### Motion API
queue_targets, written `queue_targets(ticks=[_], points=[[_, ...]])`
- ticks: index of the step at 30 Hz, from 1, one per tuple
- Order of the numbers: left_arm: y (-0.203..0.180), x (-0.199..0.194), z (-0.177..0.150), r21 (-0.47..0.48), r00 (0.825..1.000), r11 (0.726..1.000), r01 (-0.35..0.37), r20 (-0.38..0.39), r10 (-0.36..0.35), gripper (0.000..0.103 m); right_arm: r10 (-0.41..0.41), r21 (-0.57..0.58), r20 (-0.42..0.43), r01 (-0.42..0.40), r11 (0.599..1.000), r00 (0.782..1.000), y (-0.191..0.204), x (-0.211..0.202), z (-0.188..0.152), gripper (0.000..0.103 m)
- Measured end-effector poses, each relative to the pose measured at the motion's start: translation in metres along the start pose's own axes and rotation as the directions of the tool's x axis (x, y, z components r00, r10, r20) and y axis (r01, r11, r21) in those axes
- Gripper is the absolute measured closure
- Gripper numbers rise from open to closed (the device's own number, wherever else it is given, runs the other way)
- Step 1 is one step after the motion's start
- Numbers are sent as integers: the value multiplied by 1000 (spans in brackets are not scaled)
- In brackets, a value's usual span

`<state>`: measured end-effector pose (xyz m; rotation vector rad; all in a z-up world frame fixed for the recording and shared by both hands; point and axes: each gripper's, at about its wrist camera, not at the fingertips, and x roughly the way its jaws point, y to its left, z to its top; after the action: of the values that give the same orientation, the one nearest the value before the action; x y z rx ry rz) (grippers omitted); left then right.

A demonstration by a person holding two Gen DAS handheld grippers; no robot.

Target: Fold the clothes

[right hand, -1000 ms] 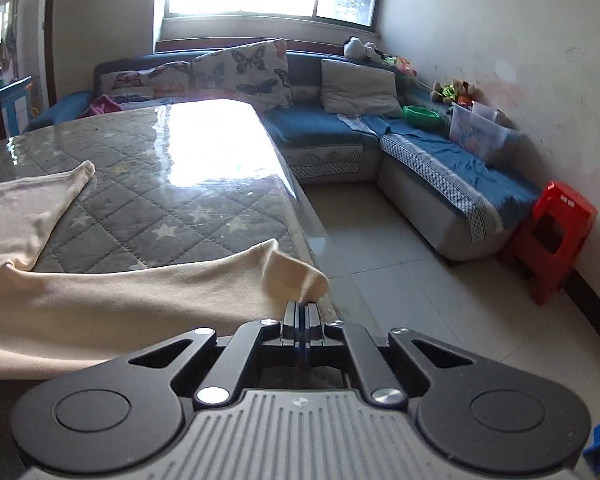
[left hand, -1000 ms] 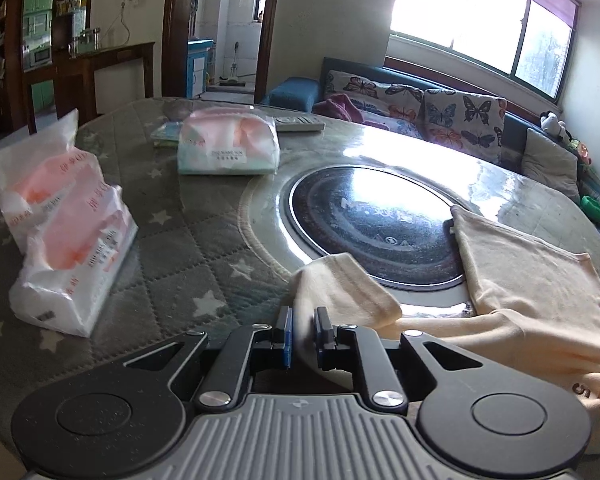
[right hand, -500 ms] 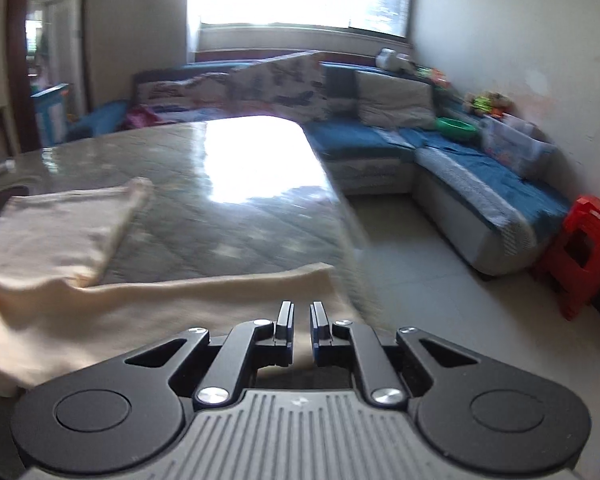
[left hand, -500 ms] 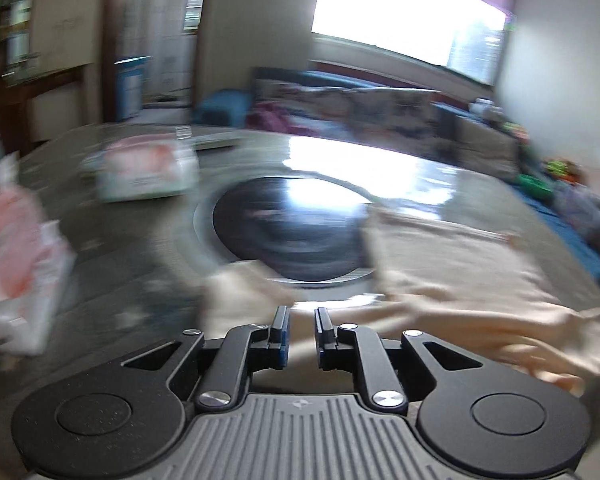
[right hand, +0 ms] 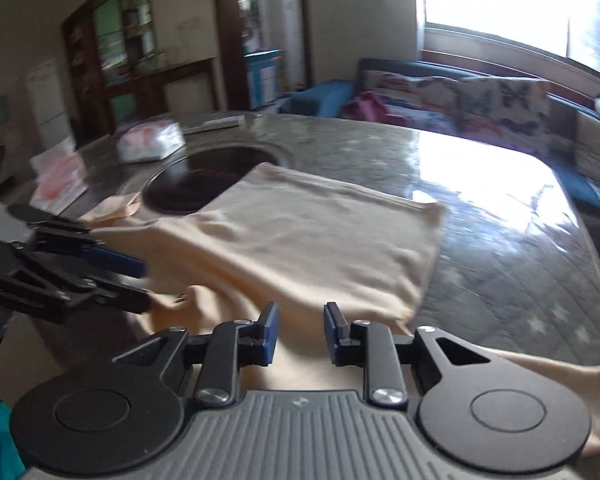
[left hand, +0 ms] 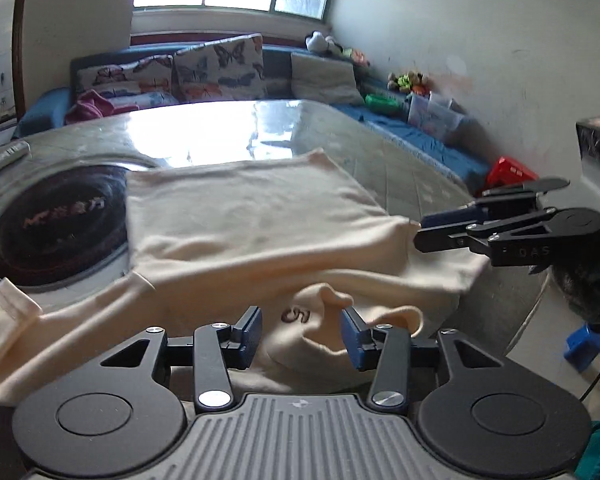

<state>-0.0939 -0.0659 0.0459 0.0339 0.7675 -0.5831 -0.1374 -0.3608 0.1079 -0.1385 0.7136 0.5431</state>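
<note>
Here the cream shirt (left hand: 256, 216) lies spread on the table (left hand: 400, 168), its far part flat and square, its near part bunched into a ridge just ahead of both tools. A sleeve (left hand: 8, 320) trails off to the left of the left gripper (left hand: 301, 331), and a dark printed mark shows on the rumpled cloth between that gripper's blue pads. Its jaws stand wide apart with fabric lying loose in the gap, nothing clamped. The right gripper (right hand: 299, 333) is likewise parted, a little less wide, its fingers resting over a fold of the shirt without pinching it. Each tool shows in the other's view, coming in from the side with its tips at the raised fold; the two point across each other over the near edge of the garment. Beyond the shirt, ahead and left of the right gripper, a dark round inset (right hand: 204, 176) sits in the tabletop, partly covered by cloth. Farther left lie tissue packs (right hand: 150, 142). A blue sofa (left hand: 416, 136) lines the wall behind the table.
</note>
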Motion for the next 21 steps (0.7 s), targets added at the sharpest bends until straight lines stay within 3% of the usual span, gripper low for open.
queue_targets(ticks=[1,5,8,11,16,21], points=[[0,3,-1,-4,1000,1000,0,-13,0,59,10,-20,-6,-10,1000,1000,5,2,1,78],[0,4,-5,-10,1000,1000,12,-26,-12,89,40,-81,-25,-42,996,999,21,7,6,76],[-3,-9,-7,3,999,999,33,6,-33,95,53,-115,-36,-56,992,998,28,9,7,73],[-9,-28,-9,40,997,997,59,38,-60,95,70,-140,-49,-76,987,996,33,7,6,70],[-10,-34,-19,66,998,996,65,16,-66,95,115,-178,-74,-127,976,991,44,9,1,67],[-10,-39,-27,87,997,994,71,-4,-71,95,140,-198,-154,-169,965,978,57,27,-16,67]])
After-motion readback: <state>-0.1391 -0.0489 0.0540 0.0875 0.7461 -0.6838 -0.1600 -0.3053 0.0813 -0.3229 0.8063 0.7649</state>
